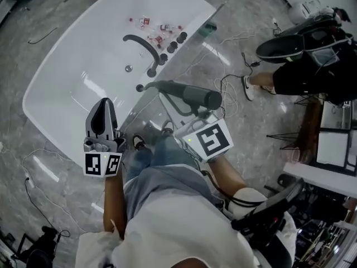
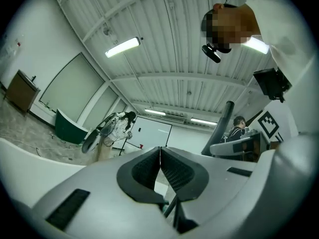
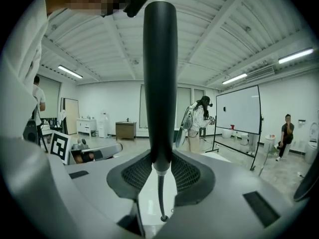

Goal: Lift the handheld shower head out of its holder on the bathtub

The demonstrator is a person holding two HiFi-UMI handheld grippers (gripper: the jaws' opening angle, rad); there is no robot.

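Note:
The dark cylindrical shower head (image 1: 189,94) is raised above the white bathtub (image 1: 67,77), held across my right gripper (image 1: 196,114). In the right gripper view its handle (image 3: 159,73) stands upright between the pads, with my right gripper (image 3: 159,169) shut on its lower end. Its thin hose (image 3: 160,198) hangs below. My left gripper (image 1: 104,116) hovers over the tub's near rim. Seen from its own camera, the left gripper (image 2: 160,152) is shut with its tips touching and nothing between them. The shower head (image 2: 222,128) shows to its right.
A black curved faucet (image 1: 142,46) and round black knobs (image 1: 175,41) sit on the tub's far rim beside several small red-and-white items (image 1: 153,29). A person (image 1: 304,71) sits at the right. Cables (image 1: 231,82) trail over the marble floor.

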